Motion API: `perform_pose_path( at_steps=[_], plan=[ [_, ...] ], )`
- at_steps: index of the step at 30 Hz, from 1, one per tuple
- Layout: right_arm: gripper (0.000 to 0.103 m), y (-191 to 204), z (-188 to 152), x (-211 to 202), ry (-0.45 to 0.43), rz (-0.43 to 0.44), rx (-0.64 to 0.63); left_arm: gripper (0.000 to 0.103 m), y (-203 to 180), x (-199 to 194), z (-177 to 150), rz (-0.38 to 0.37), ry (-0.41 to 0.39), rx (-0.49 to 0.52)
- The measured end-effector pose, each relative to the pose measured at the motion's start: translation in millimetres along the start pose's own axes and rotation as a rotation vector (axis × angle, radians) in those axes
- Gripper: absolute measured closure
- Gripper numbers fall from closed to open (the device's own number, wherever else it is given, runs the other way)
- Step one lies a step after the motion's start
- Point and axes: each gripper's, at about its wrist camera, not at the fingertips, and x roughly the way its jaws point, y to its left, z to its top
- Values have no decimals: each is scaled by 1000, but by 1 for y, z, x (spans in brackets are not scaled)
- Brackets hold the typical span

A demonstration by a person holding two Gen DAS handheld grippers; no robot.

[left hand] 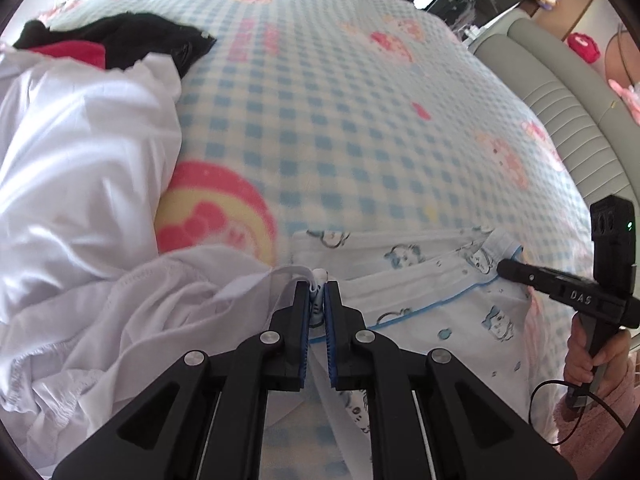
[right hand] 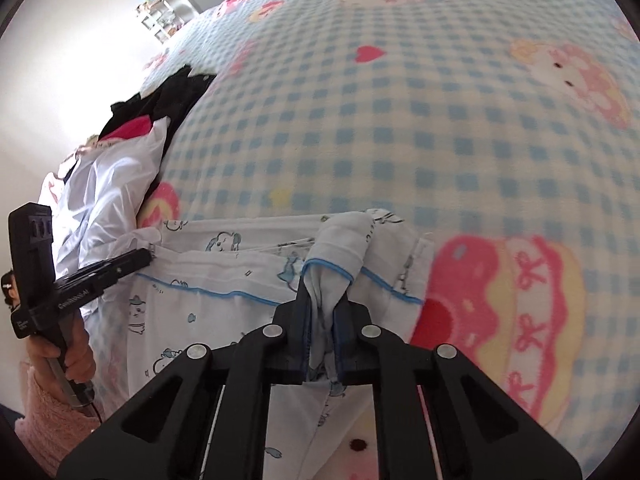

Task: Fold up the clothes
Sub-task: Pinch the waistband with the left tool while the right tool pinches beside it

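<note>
A white pyjama garment [left hand: 420,292] with blue piping and small cartoon prints lies on the checked blanket [left hand: 320,120]. My left gripper [left hand: 319,292] is shut on its left edge, a fold of cloth pinched between the blue pads. In the right wrist view the same garment [right hand: 224,276] stretches leftward, and my right gripper [right hand: 323,300] is shut on its bunched right edge. The right gripper [left hand: 508,268] also shows in the left wrist view, held by a hand, nipping the garment's far corner. The left gripper [right hand: 140,258] appears at the garment's left end in the right wrist view.
A heap of white clothes [left hand: 80,152] lies to the left, with black and red garments [left hand: 116,44] behind it. A padded grey bed frame [left hand: 560,112] runs along the right. A pink fluffy sleeve [right hand: 56,412] shows low on the left. Blanket [right hand: 400,120] stretches beyond the garment.
</note>
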Motion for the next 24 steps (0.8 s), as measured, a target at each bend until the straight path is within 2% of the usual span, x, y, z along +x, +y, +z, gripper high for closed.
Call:
perform_pose_path(
  at_steps=[4,6,9,11,12,14,16,18,20,22,24],
  plan=[
    [97,-13,-3,-24,-74,20,46,96,5,4,5,3,0,-7],
    [97,-25,-3,-28,-95,25,85,100,8,6,7,5,0,-10],
    [97,-51,0,0,-47,-37,167,100,12,10,11,8,0,-15],
    [90,-58,-3,22,26,-52,187,100,15,12,13,9,0,-19],
    [87,-57,-4,22,23,-37,194,100,16,13,14,10,0,-20],
    [75,-52,-6,11,-27,3,177,98,19,15,17,12,0,-24],
    [73,-50,-4,5,-46,29,166,89,14,12,17,-40,1,-23],
    [73,-50,-1,1,-52,32,164,46,9,9,17,-106,1,-22],
    [73,-50,1,0,-51,25,166,45,3,10,16,-148,15,-22],
    [73,-48,1,-1,-54,27,167,50,-2,23,14,-134,47,-24],
    [73,-47,0,-3,-61,29,165,66,-8,26,7,-94,35,-13]
  ],
)
